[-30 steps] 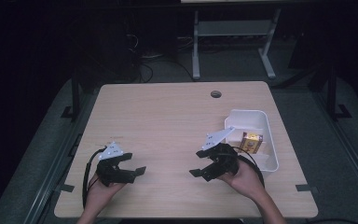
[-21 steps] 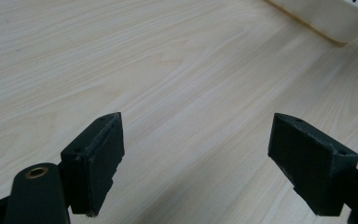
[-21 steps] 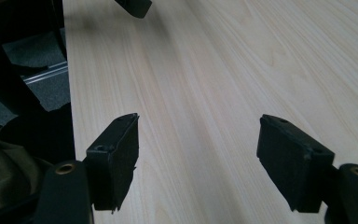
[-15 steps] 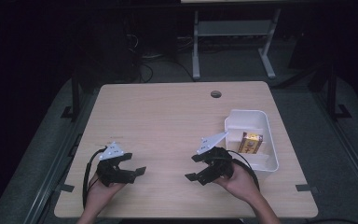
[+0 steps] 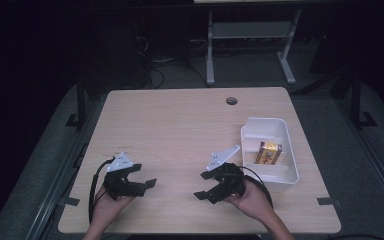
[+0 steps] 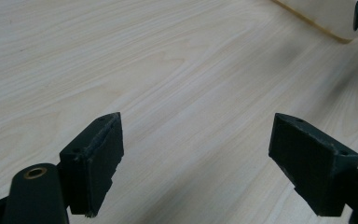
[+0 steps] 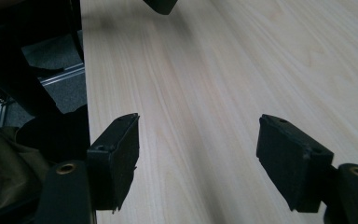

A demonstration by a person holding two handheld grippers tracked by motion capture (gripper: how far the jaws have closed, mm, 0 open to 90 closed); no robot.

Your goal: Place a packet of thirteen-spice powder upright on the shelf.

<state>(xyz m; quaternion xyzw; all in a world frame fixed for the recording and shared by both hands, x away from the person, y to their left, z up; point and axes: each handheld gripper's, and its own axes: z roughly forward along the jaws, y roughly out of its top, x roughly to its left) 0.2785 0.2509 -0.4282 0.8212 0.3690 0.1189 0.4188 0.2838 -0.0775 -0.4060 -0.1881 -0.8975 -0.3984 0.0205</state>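
From the high view, the left tool [image 5: 149, 177] rested low over the near left part of the wooden bench [image 5: 180, 125], held in the person's left hand [image 5: 111, 202], its jaws apart with nothing between them. The right tool [image 5: 203, 185] sat near the front middle of the bench in the right hand [image 5: 252, 197], its jaws also apart and bare, pointing toward the left tool. Just beside the right hand, on the bench's right side, stood a white tray [image 5: 292, 150], and in it lay a small yellow-and-brown box [image 5: 268, 153], well clear of both tools.

In the left gripper view, the left tool [image 6: 196, 154] had its two black jaws spread wide above bare wood grain, and the corner of the white tray [image 6: 321, 14] showed at the top right.

In the right gripper view, the right tool [image 7: 198, 154] was likewise wide apart over bare wood, close to the bench's edge [image 7: 85, 93], with dark floor beyond it.
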